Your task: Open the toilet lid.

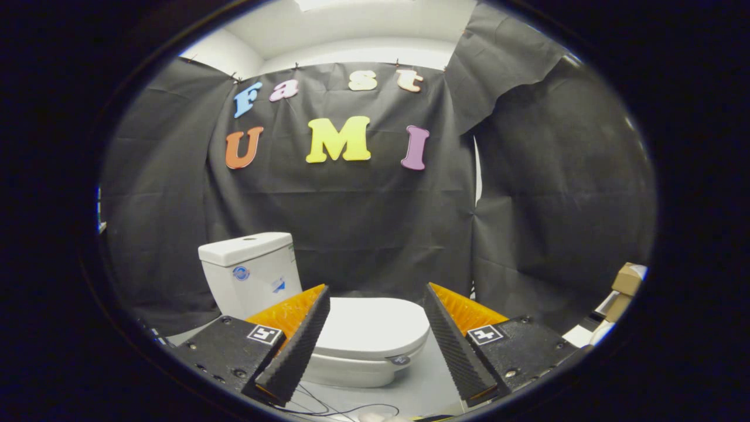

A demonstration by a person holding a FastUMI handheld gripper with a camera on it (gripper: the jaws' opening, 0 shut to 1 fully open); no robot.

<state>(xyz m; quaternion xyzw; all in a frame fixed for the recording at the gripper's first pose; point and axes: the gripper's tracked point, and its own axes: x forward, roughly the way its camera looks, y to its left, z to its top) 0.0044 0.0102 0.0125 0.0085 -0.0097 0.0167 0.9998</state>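
A white toilet stands on the floor ahead of my fingers, its tank [251, 271] to the back left against the black cloth wall. Its lid [375, 326] lies flat and closed over the bowl [351, 370], and I see it through the gap between my two fingers. My gripper [375, 293] is open, fingers spread wide, with nothing held. It hovers above and short of the lid, apart from it. The left finger [296, 351] covers the lid's left side.
Black cloth walls close the booth behind and to the right. Cardboard boxes [626, 280] and white items sit at the far right. Thin dark cables [328, 407] trail on the grey floor [422, 387] below the bowl's front.
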